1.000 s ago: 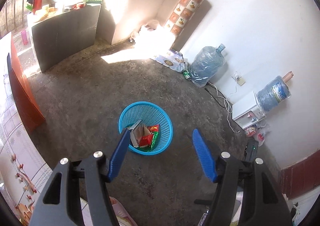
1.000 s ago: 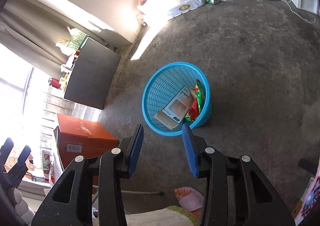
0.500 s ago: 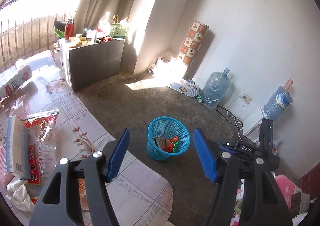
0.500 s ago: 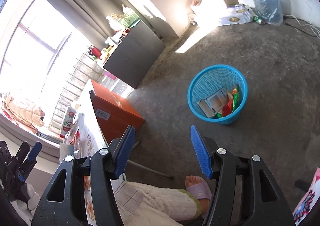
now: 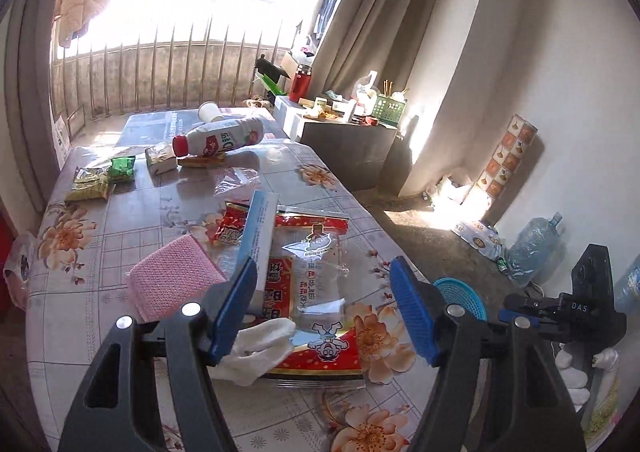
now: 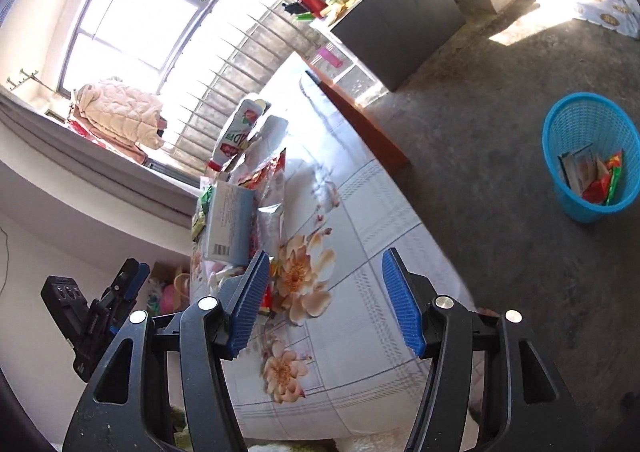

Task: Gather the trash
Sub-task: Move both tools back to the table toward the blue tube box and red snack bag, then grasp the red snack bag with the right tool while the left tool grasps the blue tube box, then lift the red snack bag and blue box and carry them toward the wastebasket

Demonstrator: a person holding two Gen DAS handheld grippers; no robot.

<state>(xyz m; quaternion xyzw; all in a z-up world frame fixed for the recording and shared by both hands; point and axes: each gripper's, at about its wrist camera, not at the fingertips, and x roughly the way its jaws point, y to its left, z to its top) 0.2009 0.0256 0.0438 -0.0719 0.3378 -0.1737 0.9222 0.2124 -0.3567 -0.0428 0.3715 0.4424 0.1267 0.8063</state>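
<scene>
The left gripper (image 5: 324, 308) is hovering with its fingers (image 5: 236, 308) spread wide and gripping nothing, just above a clear and red snack bag (image 5: 316, 284) that is lying flat on the desk (image 5: 72, 316). A crumpled white tissue (image 5: 260, 348) is lying beside the near edge of that bag, a light blue carton (image 5: 260, 236) is resting across it, and a pink sponge (image 5: 172, 276) is sitting to the left. Further out, green packets (image 5: 120, 168) and a toppled milk bottle (image 5: 220, 138) are waiting near the window end.

The right gripper (image 6: 324, 304) is likewise hanging with fingers (image 6: 400, 304) wide apart and empty, over the desk's corner.

Judging by the layout, the job is only partly done: the blue basket (image 6: 560, 124) on the floor is already holding a flat box and a few red and green wrappers, while most of the trash is sitting on the desk (the bulk of the work, it seems, is ahead).

The right wrist view is showing the basket's contents, which the left view is hiding behind its own finger, where only the rim is peeking out. The left view is laying out the whole desktop, which the right sees only edge-on.
</scene>
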